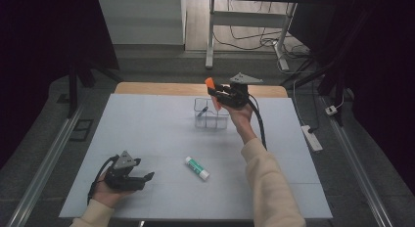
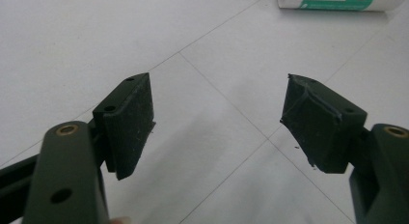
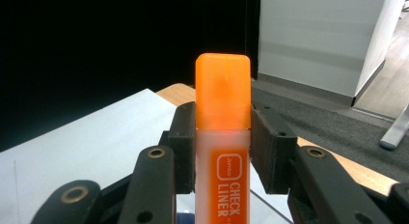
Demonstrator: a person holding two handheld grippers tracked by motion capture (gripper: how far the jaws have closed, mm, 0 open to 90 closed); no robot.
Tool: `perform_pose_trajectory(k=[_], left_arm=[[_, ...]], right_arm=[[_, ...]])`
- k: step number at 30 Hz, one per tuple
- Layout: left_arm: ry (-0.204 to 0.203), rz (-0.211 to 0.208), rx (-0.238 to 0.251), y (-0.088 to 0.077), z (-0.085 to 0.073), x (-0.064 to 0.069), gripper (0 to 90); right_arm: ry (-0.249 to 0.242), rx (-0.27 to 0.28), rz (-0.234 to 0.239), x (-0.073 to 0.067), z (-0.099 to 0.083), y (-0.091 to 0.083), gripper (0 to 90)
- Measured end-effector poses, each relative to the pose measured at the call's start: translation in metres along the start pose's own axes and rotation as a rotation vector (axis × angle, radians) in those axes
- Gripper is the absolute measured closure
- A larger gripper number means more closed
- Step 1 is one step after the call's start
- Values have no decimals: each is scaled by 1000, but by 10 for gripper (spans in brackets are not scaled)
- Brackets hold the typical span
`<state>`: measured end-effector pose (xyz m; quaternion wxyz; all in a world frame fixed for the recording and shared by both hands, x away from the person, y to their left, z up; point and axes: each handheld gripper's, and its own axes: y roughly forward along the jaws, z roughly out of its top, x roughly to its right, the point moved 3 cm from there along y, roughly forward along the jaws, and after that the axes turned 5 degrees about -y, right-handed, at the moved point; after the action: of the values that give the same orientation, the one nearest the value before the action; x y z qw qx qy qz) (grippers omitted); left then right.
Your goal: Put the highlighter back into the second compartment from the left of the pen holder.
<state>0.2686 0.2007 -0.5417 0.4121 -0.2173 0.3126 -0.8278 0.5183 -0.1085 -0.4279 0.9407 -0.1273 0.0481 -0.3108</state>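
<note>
Table (image 1: 147,124), white, seen from above: near left, the left gripper (image 1: 142,179) rests released and empty; a glue stick (image 1: 196,168) lies mid-table. Farther right, above a clear organizer (image 1: 211,120), the right gripper (image 3: 224,151) clamps an orange highlighter (image 3: 223,137) across its barrel. It looks light, rigid and smooth-sided, so best gripped mid-barrel.

The orange highlighter (image 3: 223,137) is smooth plastic with a translucent, slightly glossy cap. The organizer box (image 1: 211,114) at the table's twelve o'clock looks like clear plastic. The tabletop (image 2: 72,40) is matt white; the left gripper's pads (image 2: 130,122) are dull black rubber, scuffed.
</note>
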Motion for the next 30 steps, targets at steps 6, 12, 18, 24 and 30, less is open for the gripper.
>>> perform_pose_trajectory(k=[6,12,18,24,30], left_arm=[[-2,-2,1,0,0,0,265],[-1,-3,-1,1,0,0,266],[-3,0,-6,1,-1,0,265],[-3,0,-7,2,-1,-1,265],[-4,-1,-7,2,-1,-2,266]], right_arm=[[-5,-4,-6,-2,-1,11,638],[-16,-3,-6,-3,-1,16,638],[-22,-15,-22,-1,-4,17,627],[15,-40,-44,4,-9,13,478],[6,-64,-45,5,-12,-1,458]])
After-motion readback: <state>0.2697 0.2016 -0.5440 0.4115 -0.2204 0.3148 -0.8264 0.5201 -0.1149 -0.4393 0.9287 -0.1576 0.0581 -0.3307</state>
